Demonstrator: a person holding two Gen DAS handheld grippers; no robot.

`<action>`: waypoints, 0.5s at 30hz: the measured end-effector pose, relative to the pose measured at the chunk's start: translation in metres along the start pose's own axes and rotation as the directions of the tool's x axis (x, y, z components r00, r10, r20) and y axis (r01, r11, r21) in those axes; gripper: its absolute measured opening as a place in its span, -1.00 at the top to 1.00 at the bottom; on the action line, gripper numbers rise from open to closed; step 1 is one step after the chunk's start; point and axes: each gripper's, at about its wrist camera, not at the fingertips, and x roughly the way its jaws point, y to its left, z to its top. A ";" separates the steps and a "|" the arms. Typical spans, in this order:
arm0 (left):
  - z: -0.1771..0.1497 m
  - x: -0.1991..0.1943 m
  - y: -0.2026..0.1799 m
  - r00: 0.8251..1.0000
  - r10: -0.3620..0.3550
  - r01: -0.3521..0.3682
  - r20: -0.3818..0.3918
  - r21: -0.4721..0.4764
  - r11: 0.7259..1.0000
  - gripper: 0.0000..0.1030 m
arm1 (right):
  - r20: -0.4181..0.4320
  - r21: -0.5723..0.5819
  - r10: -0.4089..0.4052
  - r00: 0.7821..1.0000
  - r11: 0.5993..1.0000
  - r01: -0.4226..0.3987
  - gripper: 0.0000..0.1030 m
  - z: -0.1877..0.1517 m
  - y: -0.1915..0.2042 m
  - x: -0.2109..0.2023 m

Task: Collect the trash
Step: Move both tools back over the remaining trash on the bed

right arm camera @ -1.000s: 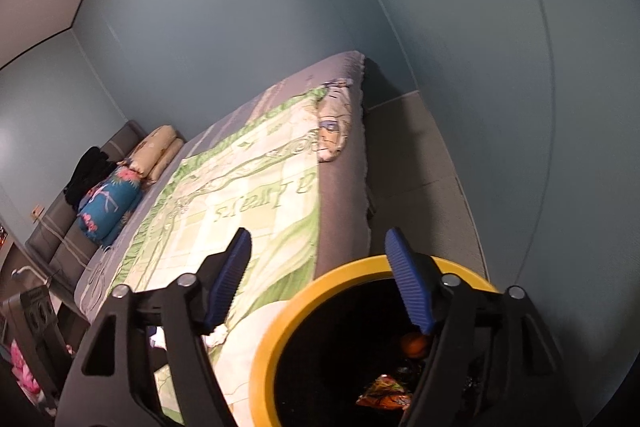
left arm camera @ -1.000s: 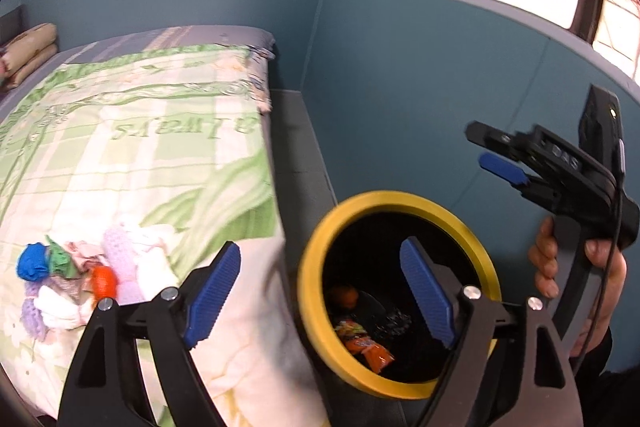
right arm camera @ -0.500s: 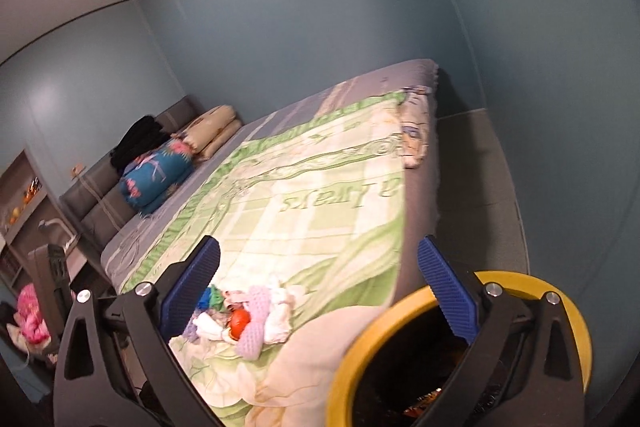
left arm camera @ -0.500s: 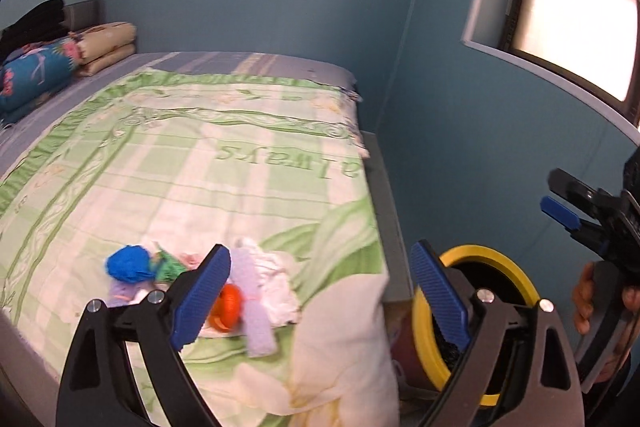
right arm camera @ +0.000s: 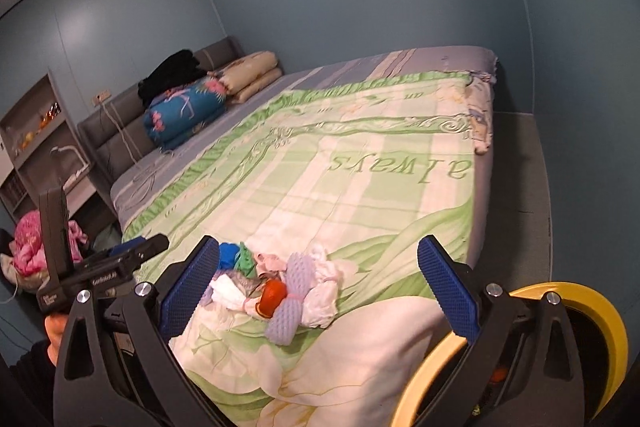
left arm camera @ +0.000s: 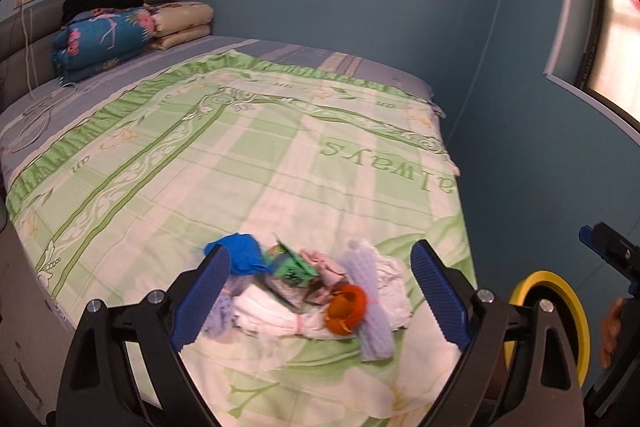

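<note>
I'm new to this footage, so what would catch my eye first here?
A bright heap of trash, with blue, green, orange and lilac pieces, lies near the foot of the bed, framed by the open left gripper. A yellow-rimmed bin stands beside the bed, behind the open right gripper.

Readable text: "always", green, upside down, printed on the quilt (left arm camera: 384,163) near the bed's far right corner. Gripper-body lettering too small to read.

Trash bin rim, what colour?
Yellow rim, black inside; clearest in the right wrist view.
</note>
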 end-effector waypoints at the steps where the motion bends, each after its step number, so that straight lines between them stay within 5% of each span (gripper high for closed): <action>1: 0.000 0.003 0.006 1.000 0.008 -0.008 -0.004 -0.008 1.000 -0.71 | -0.007 -0.005 0.005 1.000 1.000 -0.005 -0.84 -0.002 0.004 0.005; 15: -0.008 0.063 0.075 0.992 0.087 -0.097 -0.089 -0.109 0.989 -0.71 | -0.183 -0.036 0.024 0.983 0.999 -0.031 -0.84 -0.035 0.028 0.089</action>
